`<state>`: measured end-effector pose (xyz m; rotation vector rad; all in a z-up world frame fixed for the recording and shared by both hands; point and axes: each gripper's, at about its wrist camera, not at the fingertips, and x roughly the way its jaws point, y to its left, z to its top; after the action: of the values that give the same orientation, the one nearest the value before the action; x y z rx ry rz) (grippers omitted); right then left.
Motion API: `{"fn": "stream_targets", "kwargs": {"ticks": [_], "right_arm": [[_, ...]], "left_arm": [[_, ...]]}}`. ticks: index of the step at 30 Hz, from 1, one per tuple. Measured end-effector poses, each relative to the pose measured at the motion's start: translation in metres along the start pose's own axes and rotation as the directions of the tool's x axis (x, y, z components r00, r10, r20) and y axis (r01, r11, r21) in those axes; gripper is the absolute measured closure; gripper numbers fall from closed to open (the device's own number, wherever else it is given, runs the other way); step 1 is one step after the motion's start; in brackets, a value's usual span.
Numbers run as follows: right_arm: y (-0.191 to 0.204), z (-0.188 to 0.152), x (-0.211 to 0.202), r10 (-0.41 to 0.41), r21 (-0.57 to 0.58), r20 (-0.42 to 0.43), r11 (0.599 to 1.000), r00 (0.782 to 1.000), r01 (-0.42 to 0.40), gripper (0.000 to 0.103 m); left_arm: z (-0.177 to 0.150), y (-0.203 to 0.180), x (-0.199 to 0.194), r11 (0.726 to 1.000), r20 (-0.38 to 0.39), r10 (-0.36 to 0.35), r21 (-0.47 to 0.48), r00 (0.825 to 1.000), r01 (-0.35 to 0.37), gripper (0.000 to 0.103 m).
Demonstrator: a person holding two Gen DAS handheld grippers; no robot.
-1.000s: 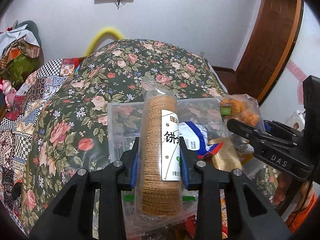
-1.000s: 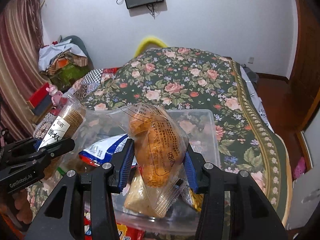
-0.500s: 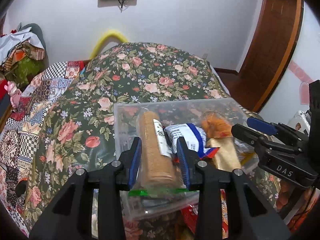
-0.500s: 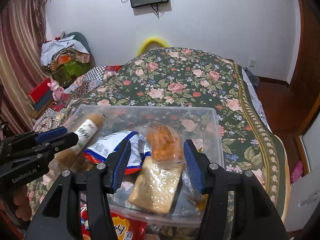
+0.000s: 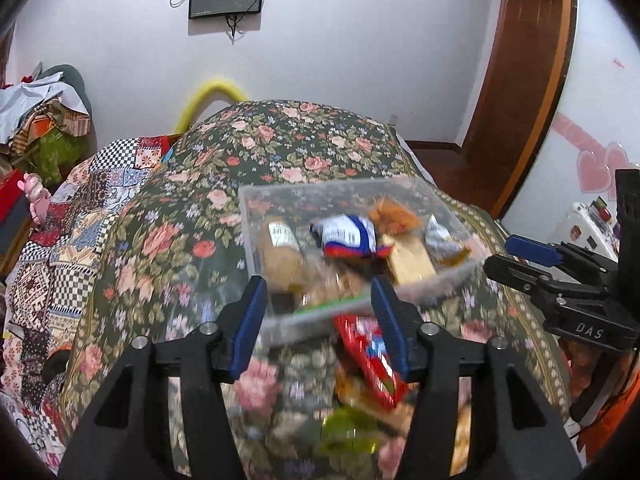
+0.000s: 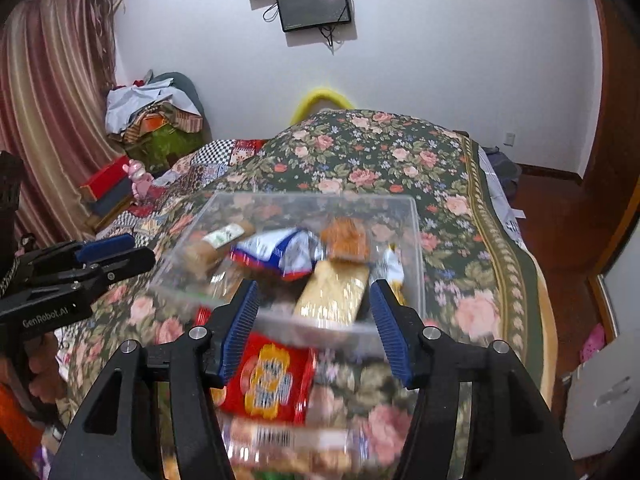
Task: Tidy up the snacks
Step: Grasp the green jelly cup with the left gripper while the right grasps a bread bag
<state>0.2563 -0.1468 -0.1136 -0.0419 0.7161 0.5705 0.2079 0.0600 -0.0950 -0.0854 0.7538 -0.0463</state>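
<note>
both hand-held grippers, left (image 5: 318,320) and right (image 6: 314,326), gaped empty; next, grasping the red snack packet (image 6: 270,376) beside the clear bin (image 6: 414,248).

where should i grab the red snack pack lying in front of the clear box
Probably across the short width of the red snack pack, coming straight down with the open right gripper. It lies flat on the floral bedspread, just before the clear box.

Lower centre of both frames motion-blurred: we cannot read the red packet (image 6: 269,380) or the barcoded packs (image 6: 292,440) below it. Clear bin (image 5: 256,248) near wall smeared.
</note>
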Motion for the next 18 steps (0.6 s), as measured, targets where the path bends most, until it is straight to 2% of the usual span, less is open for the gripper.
{"fn": "stream_targets", "kwargs": {"ticks": [6, 10, 12, 14, 18], "right_arm": [[0.008, -0.041, -0.01, 0.019, 0.035, -0.053, 0.999, 0.998, -0.017, 0.045], [0.027, -0.066, -0.016, 0.029, 0.031, -0.08, 0.999, 0.996, -0.027, 0.045], [0.037, -0.076, -0.016, 0.037, 0.025, -0.099, 0.999, 0.994, -0.035, 0.041], [0.043, -0.084, -0.015, 0.035, 0.024, -0.108, 0.999, 0.994, -0.033, 0.029], [0.052, -0.096, -0.005, 0.031, 0.024, -0.148, 0.999, 0.989, -0.028, 0.026]], "left_arm": [[-0.036, 0.003, -0.014, 1.0, -0.043, 0.003, 0.004, 0.999, -0.003, 0.045], [-0.065, 0.005, -0.021, 1.0, -0.076, 0.003, 0.007, 0.997, -0.003, 0.044], [-0.081, 0.004, -0.024, 1.0, -0.1, 0.003, 0.012, 0.995, -0.002, 0.044], [-0.094, 0.005, -0.026, 1.0, -0.112, 0.004, 0.019, 0.994, -0.002, 0.043], [-0.114, 0.007, -0.03, 1.0, -0.133, 0.003, 0.02, 0.991, 0.0, 0.039]]}}
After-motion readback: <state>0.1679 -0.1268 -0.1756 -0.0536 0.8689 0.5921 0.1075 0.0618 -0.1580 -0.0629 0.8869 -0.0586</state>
